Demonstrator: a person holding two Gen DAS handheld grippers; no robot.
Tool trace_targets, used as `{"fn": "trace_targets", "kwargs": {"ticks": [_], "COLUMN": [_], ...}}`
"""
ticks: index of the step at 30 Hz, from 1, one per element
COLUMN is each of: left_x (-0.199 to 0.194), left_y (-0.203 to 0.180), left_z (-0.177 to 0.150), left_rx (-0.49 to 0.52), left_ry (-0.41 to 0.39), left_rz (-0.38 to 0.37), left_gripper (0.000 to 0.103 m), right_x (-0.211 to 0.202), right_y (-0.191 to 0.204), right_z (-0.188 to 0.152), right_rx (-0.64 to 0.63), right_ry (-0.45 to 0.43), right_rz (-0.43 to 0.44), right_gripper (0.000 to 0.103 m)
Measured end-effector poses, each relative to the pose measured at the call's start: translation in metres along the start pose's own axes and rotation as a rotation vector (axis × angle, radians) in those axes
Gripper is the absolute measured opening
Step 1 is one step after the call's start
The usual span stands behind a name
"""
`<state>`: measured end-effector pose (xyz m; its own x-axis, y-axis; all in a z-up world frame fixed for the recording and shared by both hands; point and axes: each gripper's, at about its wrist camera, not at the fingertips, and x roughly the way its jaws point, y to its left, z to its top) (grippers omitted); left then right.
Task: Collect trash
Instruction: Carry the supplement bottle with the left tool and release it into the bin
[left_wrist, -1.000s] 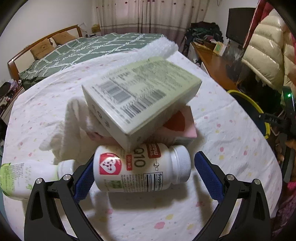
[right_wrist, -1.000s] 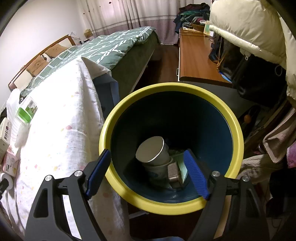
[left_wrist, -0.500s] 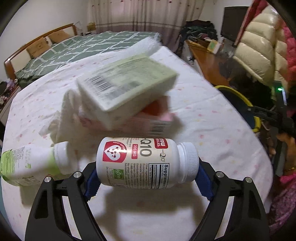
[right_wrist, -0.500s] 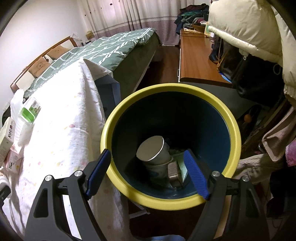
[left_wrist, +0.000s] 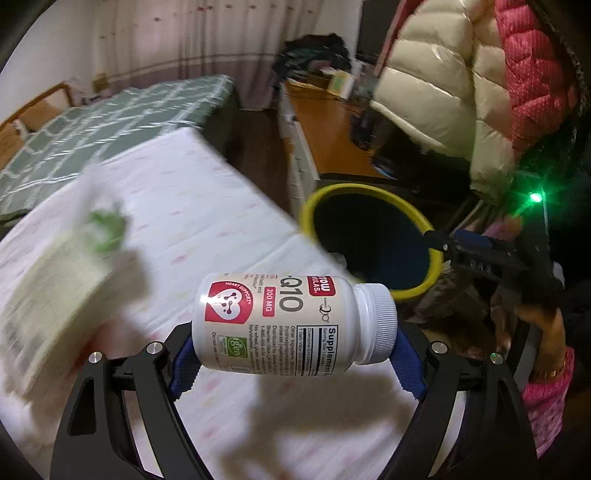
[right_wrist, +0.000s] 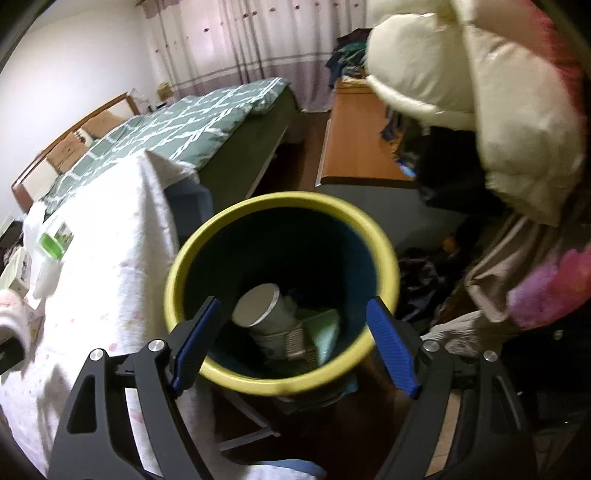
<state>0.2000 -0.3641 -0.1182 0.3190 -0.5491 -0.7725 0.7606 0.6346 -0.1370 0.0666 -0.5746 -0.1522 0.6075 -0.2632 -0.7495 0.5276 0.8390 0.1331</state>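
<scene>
Two grippers in view. Left gripper (left_wrist: 295, 349) has its blue pads clamped on a white supplement bottle (left_wrist: 291, 325), held sideways, base against the left pad, white cap against the right pad; red heart logo and "Q10 200 MG" label face the camera. Bottle is lifted clear of the table (left_wrist: 207, 229), which is covered by a white cloth with faint pink dots; its shadow falls on the cloth below. Its jaws closed in over the last second and now sit tight on the bottle ends. Left of the bottle, a pale green-white box (left_wrist: 55, 295) lies on the cloth, heavily blurred. Far right of the bottle, off the table edge, stands the trash bin (left_wrist: 436, 266), yellow rim, dark blue inside. Right gripper (right_wrist: 293, 343) hangs over that bin (right_wrist: 192, 266) with jaws wide apart, nothing between the pads; it also shows at right in the left wrist view (left_wrist: 469, 240), with the person's hand (left_wrist: 535, 325) and pink sleeve behind it. Inside the bin: a white paper cup (right_wrist: 262, 310) on its side, plus greenish packaging beside it, too blurred to name. Table edge is just left of the bin; a green-capped bottle (right_wrist: 50, 254) lies on the cloth at far left. Green quilted bed (right_wrist: 177, 122) in the far background, wooden desk (right_wrist: 354, 147) at far right.
</scene>
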Motion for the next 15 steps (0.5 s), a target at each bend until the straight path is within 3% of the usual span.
{"fn": "trace_targets", "kwargs": {"ticks": [7, 15], "left_x": [0.072, 0.141], "left_y": [-0.050, -0.086], "left_z": [0.051, 0.081], "left_rx": [0.071, 0.088], "left_ry": [0.036, 0.106], "left_rz": [-0.020, -0.024], "left_gripper": [0.083, 0.083], "right_x": [-0.024, -0.033], "right_y": [-0.037, -0.065], "right_z": [-0.010, -0.026], "right_rx": [0.013, 0.047], "right_ry": [-0.042, -0.026], "right_rz": [-0.087, -0.094], "right_gripper": [0.077, 0.077]}}
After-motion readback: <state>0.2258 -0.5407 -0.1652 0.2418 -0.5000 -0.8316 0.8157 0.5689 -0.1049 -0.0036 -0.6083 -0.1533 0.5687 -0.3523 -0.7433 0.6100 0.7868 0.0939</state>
